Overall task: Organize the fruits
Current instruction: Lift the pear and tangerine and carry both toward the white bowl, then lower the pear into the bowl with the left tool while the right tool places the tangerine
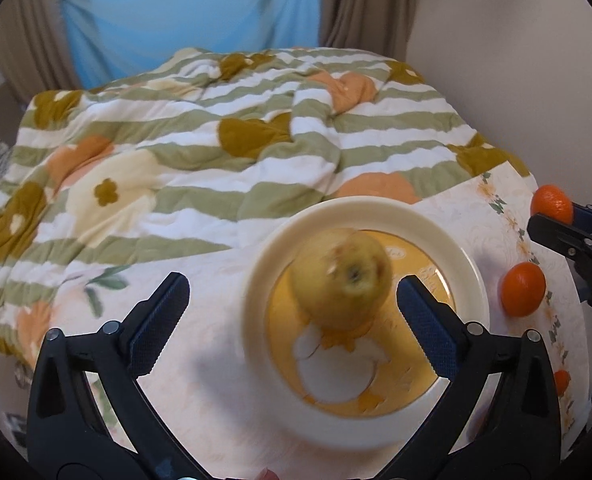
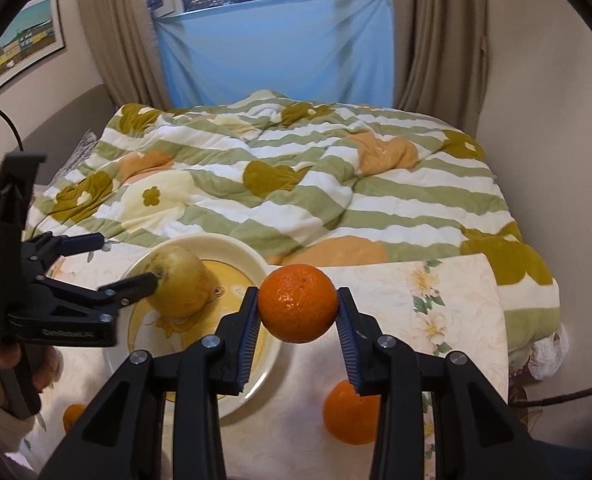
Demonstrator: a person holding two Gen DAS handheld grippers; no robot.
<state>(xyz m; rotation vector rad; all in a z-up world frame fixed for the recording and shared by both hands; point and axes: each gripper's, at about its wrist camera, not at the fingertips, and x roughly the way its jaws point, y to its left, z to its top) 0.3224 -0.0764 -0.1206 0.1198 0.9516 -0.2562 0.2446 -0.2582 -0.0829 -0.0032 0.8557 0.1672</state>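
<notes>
A yellow-green apple (image 1: 342, 276) lies on a cream plate (image 1: 470, 272) with a yellow middle; it looks blurred in the left wrist view. My left gripper (image 1: 292, 300) is open, its fingers wide apart over the plate's left part, the apple near its right finger. It also shows in the right wrist view (image 2: 126, 264) beside the apple (image 2: 182, 282) and plate (image 2: 252, 258). My right gripper (image 2: 298, 310) is shut on a tangerine (image 2: 298, 302), held above the table to the right of the plate. The held tangerine (image 1: 552, 203) shows at the right edge of the left wrist view.
A second tangerine (image 2: 350, 414) lies on the flowered tablecloth (image 2: 456, 304) right of the plate, also seen in the left wrist view (image 1: 523, 289). A third (image 2: 74, 416) lies near the front edge. A striped quilt (image 2: 296, 184) covers the bed behind.
</notes>
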